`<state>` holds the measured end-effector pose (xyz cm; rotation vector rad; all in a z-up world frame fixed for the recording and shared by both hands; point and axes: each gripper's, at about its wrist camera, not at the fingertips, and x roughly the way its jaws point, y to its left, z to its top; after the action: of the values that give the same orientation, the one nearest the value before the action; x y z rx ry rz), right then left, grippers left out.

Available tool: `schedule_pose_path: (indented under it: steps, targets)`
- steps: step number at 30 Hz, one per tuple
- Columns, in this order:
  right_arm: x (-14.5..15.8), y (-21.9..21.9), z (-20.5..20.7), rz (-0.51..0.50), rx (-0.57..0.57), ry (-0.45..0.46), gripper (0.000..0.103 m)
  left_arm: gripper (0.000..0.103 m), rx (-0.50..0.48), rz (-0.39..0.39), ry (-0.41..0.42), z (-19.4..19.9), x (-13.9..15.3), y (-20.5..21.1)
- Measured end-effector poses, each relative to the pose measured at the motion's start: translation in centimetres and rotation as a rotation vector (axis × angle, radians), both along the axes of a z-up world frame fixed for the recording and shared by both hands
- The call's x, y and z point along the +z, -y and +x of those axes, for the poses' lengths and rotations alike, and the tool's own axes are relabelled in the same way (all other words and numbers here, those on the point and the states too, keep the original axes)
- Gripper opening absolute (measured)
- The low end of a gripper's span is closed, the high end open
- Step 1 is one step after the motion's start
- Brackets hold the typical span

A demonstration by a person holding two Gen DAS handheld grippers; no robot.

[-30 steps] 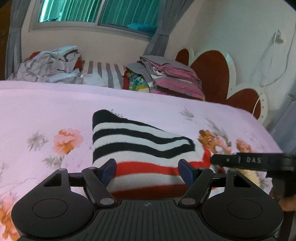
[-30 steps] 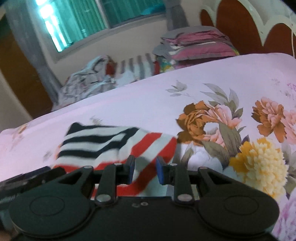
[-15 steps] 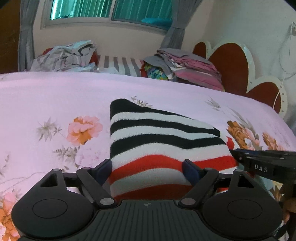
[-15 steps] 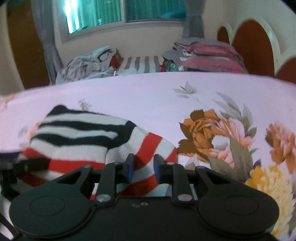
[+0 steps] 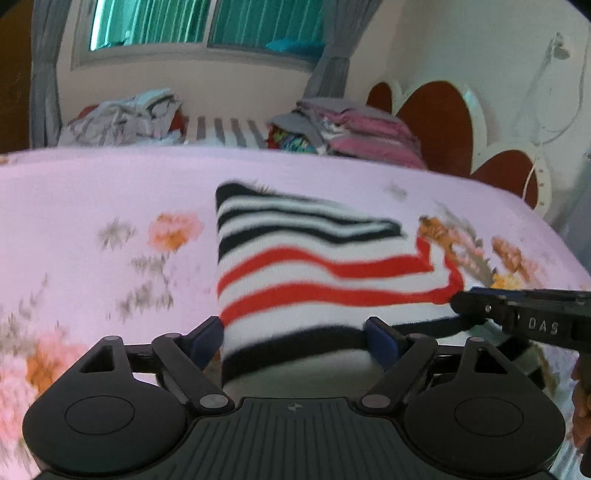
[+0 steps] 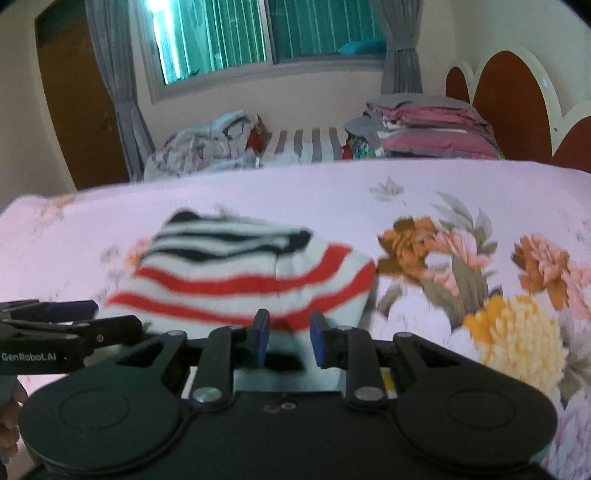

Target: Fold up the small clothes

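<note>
Left wrist view: striped black, white and red knitted garment lay crosswise ahead, near edge between released left gripper; right gripper nearly clenched, grasping nothing.

Bedroom backdrop behind the folding spot
A pink floral bedsheet covers the bed; at its far edge lie a rumpled grey heap of clothes and a stack of folded pink bedding, under a green-lit window with grey curtains, beside a scalloped red-brown headboard
</note>
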<state>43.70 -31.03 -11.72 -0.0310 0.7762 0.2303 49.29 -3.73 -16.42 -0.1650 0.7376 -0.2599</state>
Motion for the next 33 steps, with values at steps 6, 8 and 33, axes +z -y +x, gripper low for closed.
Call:
schedule_pose_path:
  steps: [6, 8, 33]
  targets:
    - [-0.7, 0.2, 0.3, -0.014, -0.010, -0.027, 0.020, 0.083, 0.011, -0.022, -0.034, 0.3, -0.6, -0.4]
    - [0.2, 0.4, -0.3, 0.019, -0.018, -0.024, 0.021, 0.083, 0.026, -0.027, -0.042, 0.0, 0.0, -0.6]
    - [-0.3, 2.0, -9.2, 0.011, -0.028, -0.059, 0.023, 0.083, 0.021, -0.029, -0.112, -5.8, -2.0, -1.0]
